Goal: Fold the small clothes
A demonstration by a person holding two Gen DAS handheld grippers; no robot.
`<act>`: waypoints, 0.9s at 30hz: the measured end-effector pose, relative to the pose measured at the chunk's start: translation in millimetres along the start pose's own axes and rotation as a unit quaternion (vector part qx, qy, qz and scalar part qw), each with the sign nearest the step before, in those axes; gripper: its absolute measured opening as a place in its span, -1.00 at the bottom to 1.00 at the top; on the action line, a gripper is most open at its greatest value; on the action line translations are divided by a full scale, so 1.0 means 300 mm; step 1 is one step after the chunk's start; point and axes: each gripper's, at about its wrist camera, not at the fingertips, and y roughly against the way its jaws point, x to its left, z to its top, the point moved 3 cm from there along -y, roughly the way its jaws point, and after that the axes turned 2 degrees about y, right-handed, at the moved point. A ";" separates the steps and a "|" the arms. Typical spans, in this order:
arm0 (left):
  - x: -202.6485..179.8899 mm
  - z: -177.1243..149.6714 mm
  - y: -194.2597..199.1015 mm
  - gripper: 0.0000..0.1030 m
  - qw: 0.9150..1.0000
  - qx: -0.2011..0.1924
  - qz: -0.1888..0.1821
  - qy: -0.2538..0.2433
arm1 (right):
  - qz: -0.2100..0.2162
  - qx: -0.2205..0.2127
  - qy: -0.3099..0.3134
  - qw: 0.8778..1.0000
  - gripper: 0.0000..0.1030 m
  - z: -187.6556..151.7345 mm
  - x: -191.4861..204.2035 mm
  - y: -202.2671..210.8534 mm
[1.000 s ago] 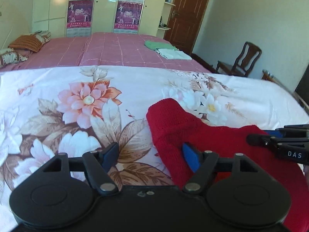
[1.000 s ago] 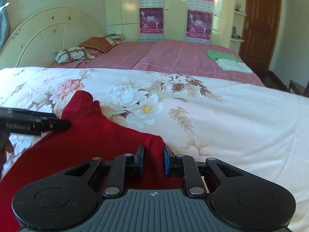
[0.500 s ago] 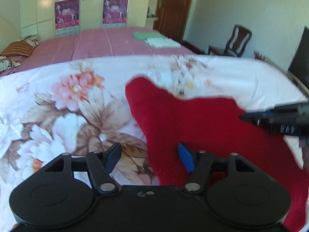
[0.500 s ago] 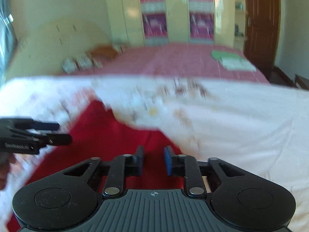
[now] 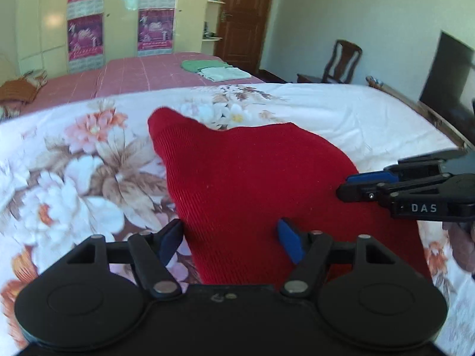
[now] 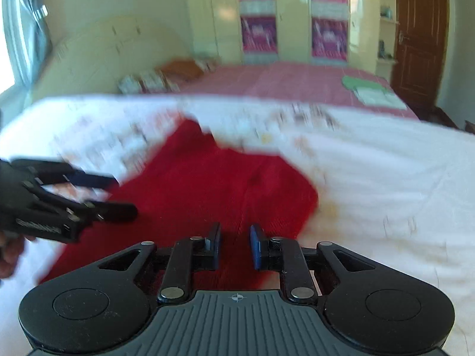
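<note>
A red ribbed knit garment [image 5: 252, 184] lies flat on the floral bedsheet [image 5: 74, 178]; it also shows, blurred, in the right wrist view [image 6: 207, 190]. My left gripper [image 5: 231, 238] is open, its jaws wide apart above the garment's near left edge. My right gripper [image 6: 235, 244] is a little open and empty above the garment's near edge, with red cloth showing in the narrow gap. It enters the left wrist view from the right [image 5: 344, 185], over the garment's right side. The left gripper shows at the left of the right wrist view [image 6: 124, 195].
A second bed with a pink checked cover [image 5: 148, 74] stands behind, with folded green and white clothes [image 5: 213, 69] on it. Pillows [image 6: 166, 77] lie by the headboard. A wooden chair [image 5: 341, 62] and a brown door [image 5: 240, 17] are at the right.
Both grippers have risen and pulled back from the garment. The right gripper let go of the red cloth fold and opened slightly. More of the garment now lies flat in view.
</note>
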 end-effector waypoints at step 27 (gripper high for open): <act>-0.080 -0.062 0.225 0.62 0.994 -0.005 0.099 -0.050 | 0.007 -0.048 -0.112 0.993 0.43 -0.092 0.056 0.240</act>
